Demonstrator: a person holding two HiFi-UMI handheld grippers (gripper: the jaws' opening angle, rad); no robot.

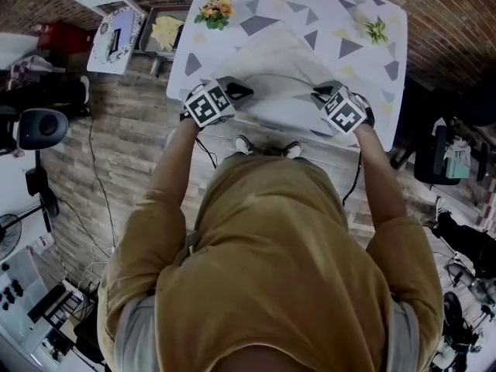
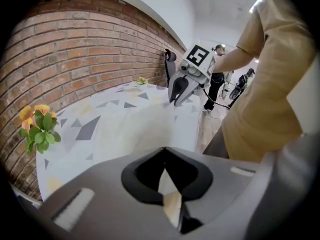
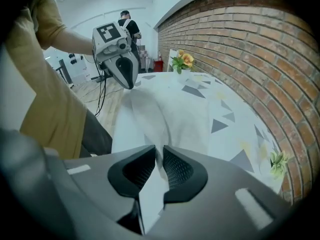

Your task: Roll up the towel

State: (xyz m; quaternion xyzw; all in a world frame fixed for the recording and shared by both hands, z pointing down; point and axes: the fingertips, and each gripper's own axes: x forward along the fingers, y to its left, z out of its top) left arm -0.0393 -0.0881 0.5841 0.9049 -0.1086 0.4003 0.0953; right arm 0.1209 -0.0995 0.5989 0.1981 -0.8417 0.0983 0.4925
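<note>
A white towel [image 1: 277, 74] lies spread on the table [image 1: 364, 22] with its near edge lifted off the surface. My left gripper [image 1: 240, 91] is shut on the towel's near left corner; the cloth [image 2: 167, 184] shows pinched between its pads. At the near right corner my right gripper [image 1: 318, 93] is shut on the towel too, with a fold of cloth [image 3: 156, 176] caught between its jaws. The towel [image 3: 170, 116] stretches from one gripper to the other, each gripper appearing in the other's view: the right gripper [image 2: 176, 102] and the left gripper [image 3: 128, 84].
A pot of orange flowers [image 1: 215, 10] stands at the table's far left, a small green plant [image 1: 377, 30] at the far right. A brick wall [image 3: 240, 39] runs behind the table. A tray with yellow items [image 1: 164, 31] and a box [image 1: 115, 29] sit on the floor to the left.
</note>
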